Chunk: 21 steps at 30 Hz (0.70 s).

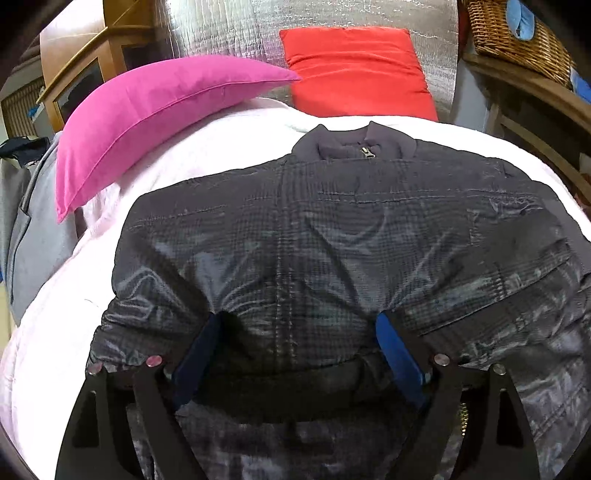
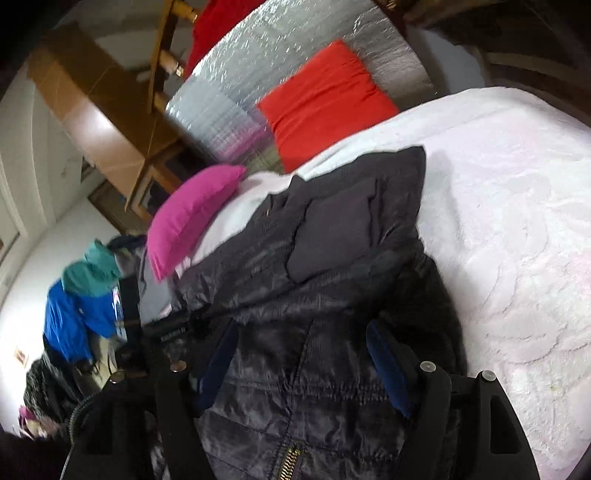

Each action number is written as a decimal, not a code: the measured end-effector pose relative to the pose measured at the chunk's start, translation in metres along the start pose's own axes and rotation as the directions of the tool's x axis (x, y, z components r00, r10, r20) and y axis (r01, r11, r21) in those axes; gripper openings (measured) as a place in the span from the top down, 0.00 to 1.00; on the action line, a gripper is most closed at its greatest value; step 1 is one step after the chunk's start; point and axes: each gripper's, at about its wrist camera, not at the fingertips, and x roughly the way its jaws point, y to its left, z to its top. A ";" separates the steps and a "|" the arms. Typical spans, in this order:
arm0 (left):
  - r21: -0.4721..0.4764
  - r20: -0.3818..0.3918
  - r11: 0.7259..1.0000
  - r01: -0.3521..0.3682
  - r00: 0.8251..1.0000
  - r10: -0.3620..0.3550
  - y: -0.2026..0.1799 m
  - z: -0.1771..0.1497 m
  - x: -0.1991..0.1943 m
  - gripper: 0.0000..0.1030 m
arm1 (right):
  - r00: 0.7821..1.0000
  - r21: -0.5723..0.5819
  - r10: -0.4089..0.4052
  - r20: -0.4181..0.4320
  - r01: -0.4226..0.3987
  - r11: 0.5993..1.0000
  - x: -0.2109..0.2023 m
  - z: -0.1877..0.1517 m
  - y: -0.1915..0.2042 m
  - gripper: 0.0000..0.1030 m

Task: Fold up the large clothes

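Altogether: one dark jacket [image 1: 332, 229], two cushions, pink [image 1: 155, 122] and red [image 1: 354, 70]; both claws, left [image 1: 299, 325] and right [image 2: 301, 336], released.

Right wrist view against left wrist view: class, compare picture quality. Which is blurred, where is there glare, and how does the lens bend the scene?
Left wrist view: sharp; the dark jacket shows sheen on its creases, the silver foil panel glints, and the white bedcover bulges into a dome. Right wrist view: tilted and smeared, most on the pile of clothes at the left; dark corners in both.
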 end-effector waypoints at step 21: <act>-0.275 -0.035 0.961 0.041 0.998 -0.052 0.123 0.018 -0.007 0.14 | 0.984 0.045 0.017 -0.176 -0.009 0.999 0.146 0.095 0.056 0.26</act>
